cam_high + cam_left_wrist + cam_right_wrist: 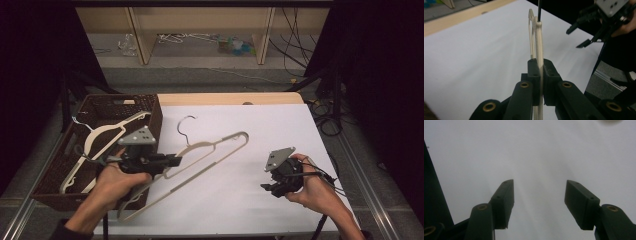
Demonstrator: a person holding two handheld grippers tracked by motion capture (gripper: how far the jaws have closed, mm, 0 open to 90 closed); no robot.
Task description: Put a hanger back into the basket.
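A cream plastic hanger (210,150) with a dark metal hook (186,125) hangs tilted over the white sheet (260,135), its lower end near the basket's front corner. My left gripper (176,161) is shut on one of its arms; in the left gripper view the pads (534,72) pinch the cream bar (539,42) edge-on. My right gripper (270,189) hovers over the sheet at the right, held in a hand. In the right gripper view, the right gripper (539,192) is open over bare white sheet, with nothing between its jaws. The right gripper (579,37) also shows in the left gripper view, beyond the hanger.
A dark woven basket (150,107) stands at the table's left and holds another cream hanger (100,137). The table's wooden far edge (225,98) borders grey floor, wooden shelving and loose cables. Dark stands flank both sides.
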